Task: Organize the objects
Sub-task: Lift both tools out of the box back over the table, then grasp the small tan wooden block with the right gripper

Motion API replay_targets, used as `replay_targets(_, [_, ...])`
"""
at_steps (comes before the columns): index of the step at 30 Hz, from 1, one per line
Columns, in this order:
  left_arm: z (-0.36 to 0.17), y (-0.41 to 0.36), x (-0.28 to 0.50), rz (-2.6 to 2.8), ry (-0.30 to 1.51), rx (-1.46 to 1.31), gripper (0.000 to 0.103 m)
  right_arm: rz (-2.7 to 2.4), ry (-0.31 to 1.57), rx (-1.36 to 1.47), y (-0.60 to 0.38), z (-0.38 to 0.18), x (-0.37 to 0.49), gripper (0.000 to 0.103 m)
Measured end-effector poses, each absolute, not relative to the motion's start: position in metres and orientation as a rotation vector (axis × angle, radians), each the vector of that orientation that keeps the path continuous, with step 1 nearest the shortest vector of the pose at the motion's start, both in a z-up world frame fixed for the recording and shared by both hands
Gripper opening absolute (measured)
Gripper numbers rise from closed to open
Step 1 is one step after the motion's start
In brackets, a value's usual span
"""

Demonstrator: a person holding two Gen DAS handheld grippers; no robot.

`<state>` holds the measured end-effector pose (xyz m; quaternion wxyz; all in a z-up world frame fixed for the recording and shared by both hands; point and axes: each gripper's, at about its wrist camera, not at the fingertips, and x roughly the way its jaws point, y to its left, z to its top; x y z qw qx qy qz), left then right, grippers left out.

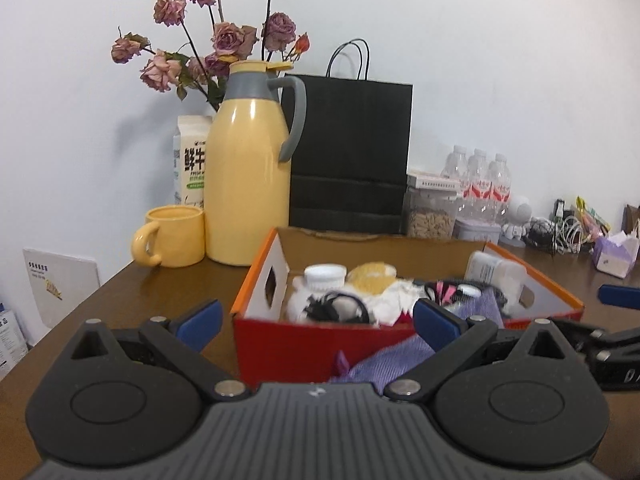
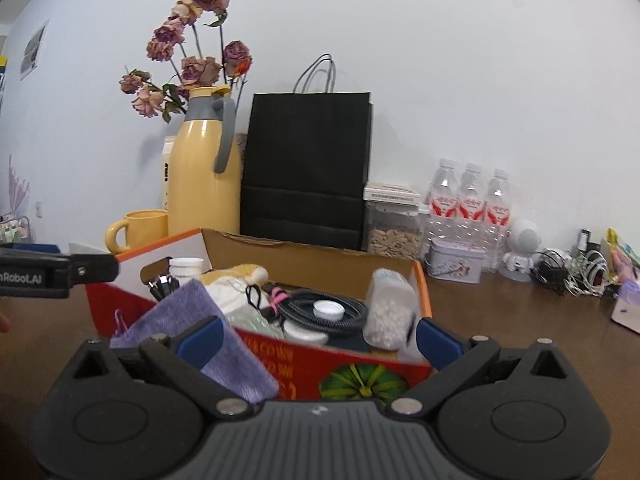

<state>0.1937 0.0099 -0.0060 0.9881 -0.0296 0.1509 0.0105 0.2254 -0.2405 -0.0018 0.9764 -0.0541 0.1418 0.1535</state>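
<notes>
A red and orange cardboard box (image 1: 304, 340) sits on the brown table, full of mixed items: a purple cloth (image 1: 400, 360) hanging over its front wall, white bottles, black cables and white fabric. It also shows in the right wrist view (image 2: 304, 364), with the purple cloth (image 2: 200, 320), a coiled black cable (image 2: 320, 312) and a bottle of white pellets (image 2: 390, 312). My left gripper (image 1: 316, 316) is open and empty in front of the box. My right gripper (image 2: 318, 338) is open and empty at the box's near wall; the cloth lies by its left finger.
Behind the box stand a yellow thermos jug (image 1: 250, 168), a yellow mug (image 1: 172, 236), a milk carton (image 1: 190, 160), dried roses, a black paper bag (image 1: 348, 152), a jar of seeds (image 2: 394, 226), water bottles (image 2: 470, 200), a tin (image 2: 456, 264) and tangled cables (image 2: 568, 268).
</notes>
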Motion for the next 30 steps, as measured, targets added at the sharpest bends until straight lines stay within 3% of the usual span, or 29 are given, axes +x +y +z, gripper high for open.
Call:
replay_targets(21, [-0.029,0.016,0.154,0.046,0.378,-0.053,0.103,0.315,0.369,-0.102,-0.251,-0.021,0.179,0.101])
replay_targets(25, [-0.030,0.019,0.154,0.042,0.391,-0.072,0.103,0.336,0.433,-0.109,-0.248,-0.024,0.187,0.092])
replay_targets(30, [-0.032,0.020,0.157,0.029,0.417,-0.079,0.103,0.378,0.546,-0.107,-0.241,-0.032,0.206,0.070])
